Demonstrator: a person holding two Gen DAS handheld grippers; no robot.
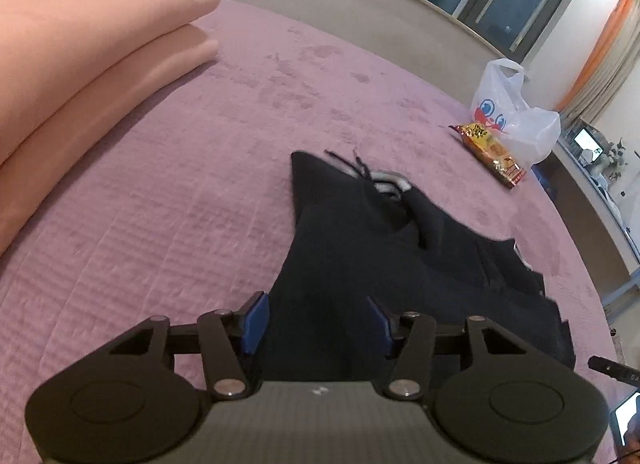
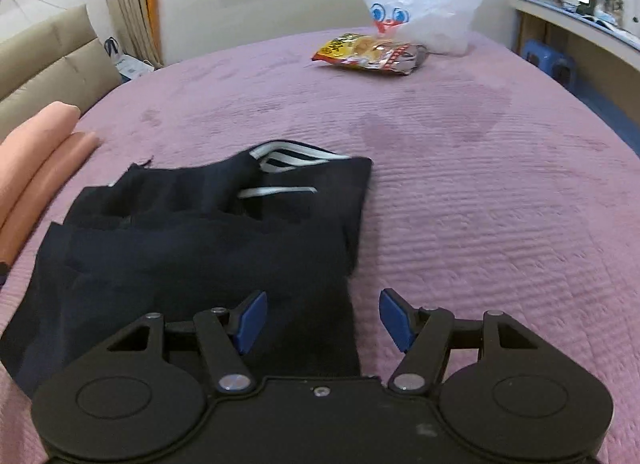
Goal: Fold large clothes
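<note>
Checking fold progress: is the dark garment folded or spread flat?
Folded. The dark garment lies on the purple bedspread in stacked layers with stepped edges, white stripes at its far end.

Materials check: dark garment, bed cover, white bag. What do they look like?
Dark garment: soft matte navy fabric, probably a knit, with faint ribbing and white stripes. Bed cover: purple plush textile, quilted in rows; the nap shows darker brushed patches. White bag: thin, glossy, translucent plastic film, crinkled, with cut-out handles.

Left gripper (image 1: 318, 320), jaws apart, above dark garment (image 1: 360, 256) on purple bedspread (image 1: 180, 184).
</note>
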